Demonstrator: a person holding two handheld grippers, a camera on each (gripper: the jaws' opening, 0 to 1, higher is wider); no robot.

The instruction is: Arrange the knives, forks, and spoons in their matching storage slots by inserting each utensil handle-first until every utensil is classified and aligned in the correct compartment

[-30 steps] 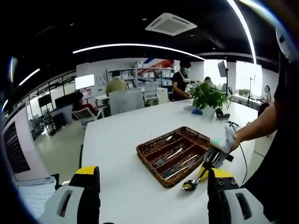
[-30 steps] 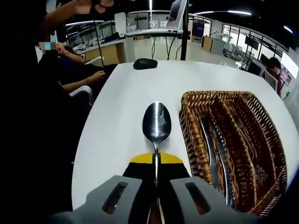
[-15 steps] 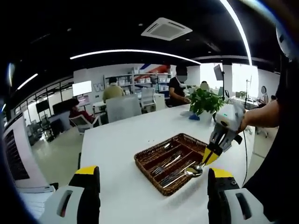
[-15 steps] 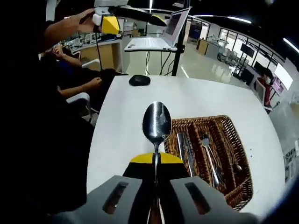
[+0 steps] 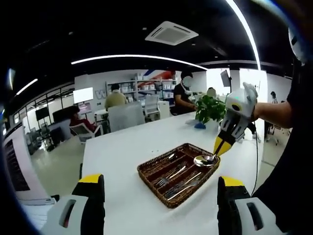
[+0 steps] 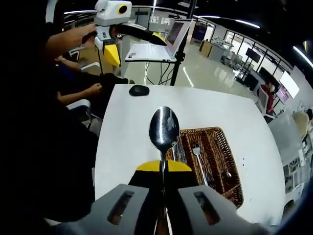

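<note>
Two claws: right claw [image 6: 163, 169] clamps spoon [image 6: 164, 128] over wicker tray [image 6: 230, 183]; left claw [image 5: 159, 188] agape, empty; no legible writing.

Right gripper [image 5: 218, 148]: rising from table level beside the basket to a position above the basket's right edge, carrying the spoon.
Spoon [image 6: 164, 128]: lifting off the white table [image 5: 122, 152]; bowl now hanging over the wicker basket [image 5: 152, 169].
Left gripper [image 6: 112, 54]: coming into the right gripper view, far left.
</note>
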